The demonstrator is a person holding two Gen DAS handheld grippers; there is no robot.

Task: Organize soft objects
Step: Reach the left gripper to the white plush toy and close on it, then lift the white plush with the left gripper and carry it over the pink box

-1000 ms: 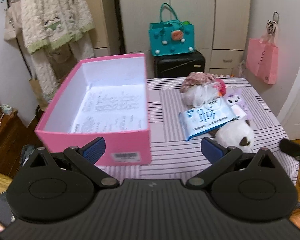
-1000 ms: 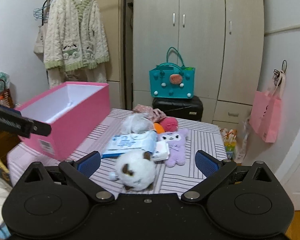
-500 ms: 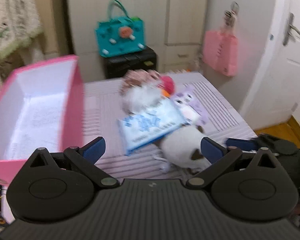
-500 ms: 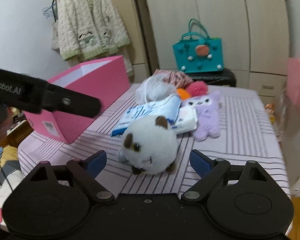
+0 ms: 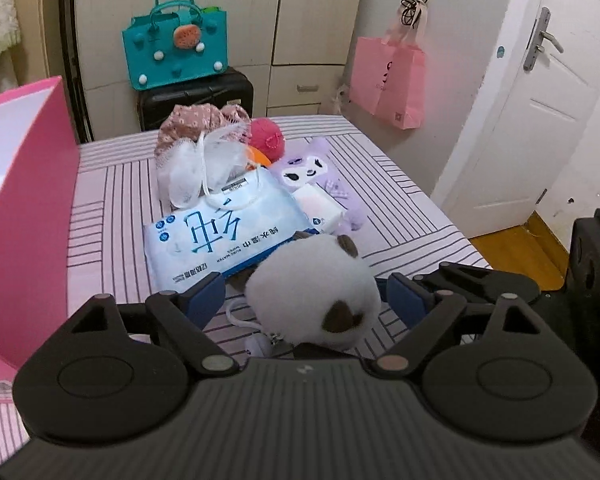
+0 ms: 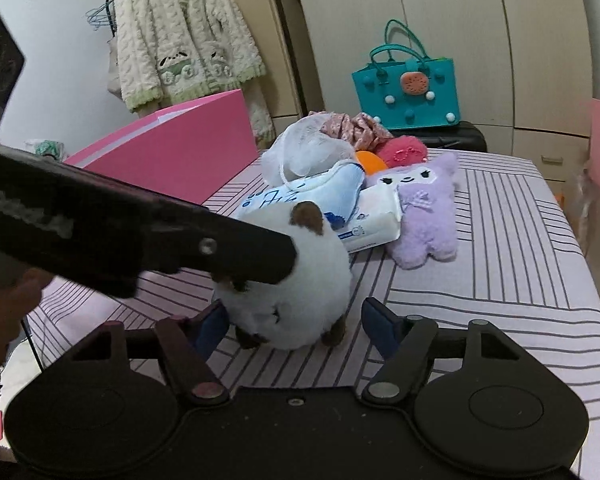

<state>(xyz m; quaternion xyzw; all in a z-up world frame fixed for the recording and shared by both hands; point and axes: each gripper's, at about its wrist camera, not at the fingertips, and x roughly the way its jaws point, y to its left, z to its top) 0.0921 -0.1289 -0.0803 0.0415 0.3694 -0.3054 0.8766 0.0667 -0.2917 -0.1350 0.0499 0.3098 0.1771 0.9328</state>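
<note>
A round white plush with brown ears [image 5: 312, 292] lies on the striped table near its front edge. My left gripper [image 5: 306, 296] straddles it with its jaws closing; narrow gaps remain at both blue pads. From the other side my right gripper [image 6: 296, 320] also straddles the plush [image 6: 300, 280], jaws closing, its left pad at the fur and its right pad apart. Behind lie a blue wet-wipes pack [image 5: 220, 236], a purple plush [image 6: 424, 216], a white mesh pouf [image 5: 196, 164], a red yarn ball [image 5: 266, 136] and floral cloth [image 5: 192, 116]. The pink box [image 5: 24, 200] stands open at the left.
A small white tissue pack [image 5: 318, 204] leans on the purple plush. A teal bag [image 5: 176, 56] sits on a black suitcase [image 5: 196, 96] behind the table. A pink paper bag [image 5: 388, 80] hangs by the white door [image 5: 540, 120]. The left gripper's arm [image 6: 140, 232] crosses the right wrist view.
Both grippers came down onto the white plush and their jaws narrowed around it. The left wrist view swung from the pink box to the pile.
</note>
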